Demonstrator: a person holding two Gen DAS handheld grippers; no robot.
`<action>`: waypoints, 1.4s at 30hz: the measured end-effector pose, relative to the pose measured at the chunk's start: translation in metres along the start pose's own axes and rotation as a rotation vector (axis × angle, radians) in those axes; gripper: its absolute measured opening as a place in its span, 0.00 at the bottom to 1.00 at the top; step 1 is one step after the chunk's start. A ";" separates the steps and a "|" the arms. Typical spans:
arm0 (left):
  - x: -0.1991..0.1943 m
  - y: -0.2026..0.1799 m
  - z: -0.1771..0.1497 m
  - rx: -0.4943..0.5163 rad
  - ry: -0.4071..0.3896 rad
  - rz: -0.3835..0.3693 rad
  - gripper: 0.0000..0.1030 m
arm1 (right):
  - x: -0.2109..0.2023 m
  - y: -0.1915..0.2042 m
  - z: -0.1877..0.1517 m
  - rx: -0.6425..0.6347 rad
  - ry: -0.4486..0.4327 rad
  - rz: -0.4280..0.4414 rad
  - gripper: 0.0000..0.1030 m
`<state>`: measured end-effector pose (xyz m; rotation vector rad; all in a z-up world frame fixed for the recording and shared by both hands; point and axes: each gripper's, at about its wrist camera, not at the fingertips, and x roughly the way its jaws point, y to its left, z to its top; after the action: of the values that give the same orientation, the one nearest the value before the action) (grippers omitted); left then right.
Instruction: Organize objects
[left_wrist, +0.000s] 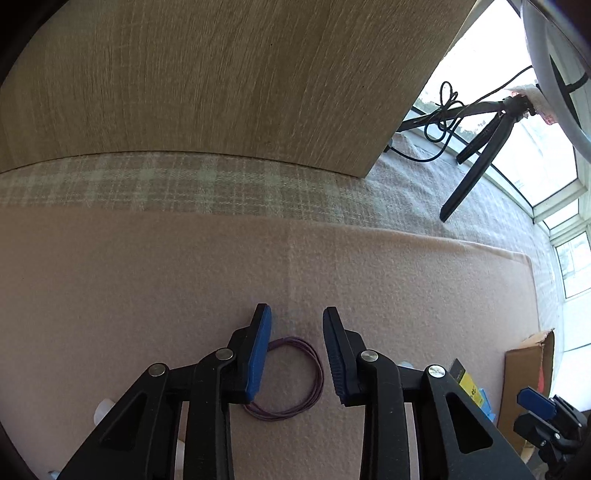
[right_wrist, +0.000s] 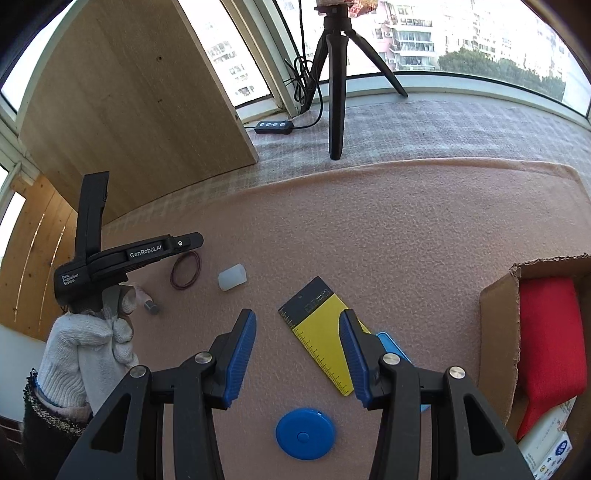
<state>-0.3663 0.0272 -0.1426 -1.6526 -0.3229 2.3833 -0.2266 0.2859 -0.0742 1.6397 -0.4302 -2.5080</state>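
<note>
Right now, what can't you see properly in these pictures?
- Purple loop: left view, the left tongs cover part of it.
- Blue case: right view, mostly behind the right tongs.
- Box: right view, cut off by the edge, so its contents show only partly.
- Ruler markings: too small to read.

The left claw (left_wrist: 297, 334) gapes above a purple wire loop (left_wrist: 291, 380) on the pink blanket (left_wrist: 147, 277).
</note>
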 end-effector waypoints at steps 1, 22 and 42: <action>0.000 -0.002 -0.003 0.009 -0.001 0.001 0.28 | 0.003 0.002 0.002 -0.004 0.002 -0.002 0.42; -0.035 -0.033 -0.133 0.164 0.139 -0.200 0.22 | 0.045 0.020 0.017 -0.040 0.062 0.023 0.42; -0.109 0.016 -0.179 -0.007 -0.011 -0.174 0.23 | 0.110 0.062 0.052 -0.080 0.053 -0.043 0.49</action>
<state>-0.1624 -0.0122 -0.1120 -1.5466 -0.4579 2.2661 -0.3228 0.2083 -0.1326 1.6979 -0.2882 -2.4710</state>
